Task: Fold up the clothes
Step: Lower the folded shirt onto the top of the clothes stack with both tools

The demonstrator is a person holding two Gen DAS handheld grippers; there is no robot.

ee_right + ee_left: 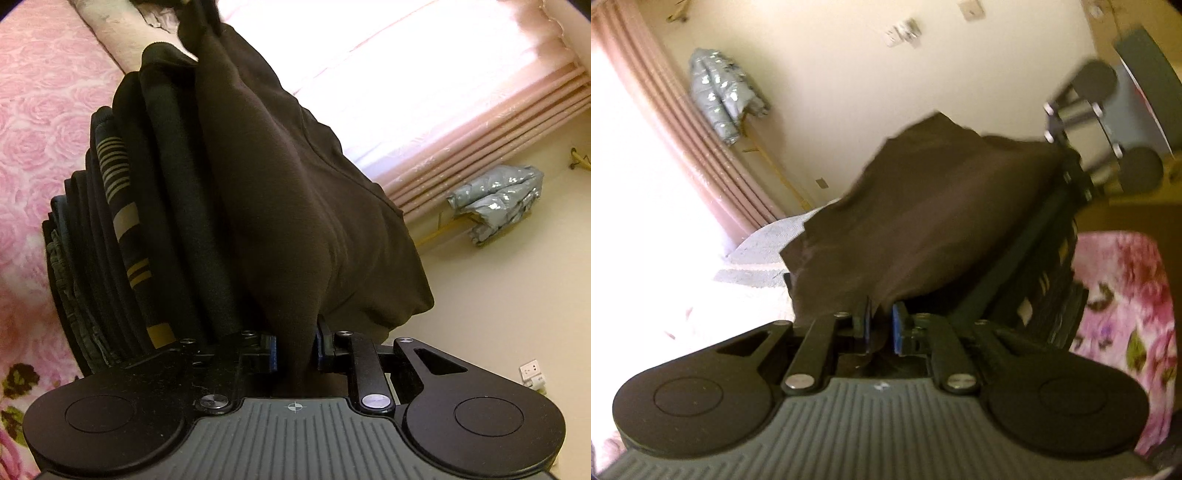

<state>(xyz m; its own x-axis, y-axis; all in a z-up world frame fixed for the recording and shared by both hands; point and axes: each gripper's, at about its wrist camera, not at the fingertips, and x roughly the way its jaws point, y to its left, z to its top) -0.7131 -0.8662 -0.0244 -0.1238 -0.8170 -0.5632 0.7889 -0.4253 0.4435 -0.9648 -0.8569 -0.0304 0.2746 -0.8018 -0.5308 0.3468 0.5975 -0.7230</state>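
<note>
Dark brown fleece garment (916,221), left wrist view: edge pinched in left gripper (881,328), jaws narrow; cloth spans to right gripper (1067,147).
Right wrist view: right gripper (295,350) clamps a thick fold, garment (295,184) draped beside folded stack (122,229). Soft, limp, light; grip hems.

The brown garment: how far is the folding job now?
Done: a stack of folded dark clothes lies on the pink floral bedspread. In hand: the brown garment hangs between both claws; the right claw pinches it, and it also sits between the left claw's pads. Left: this garment is still unfolded and not on the stack.
</note>
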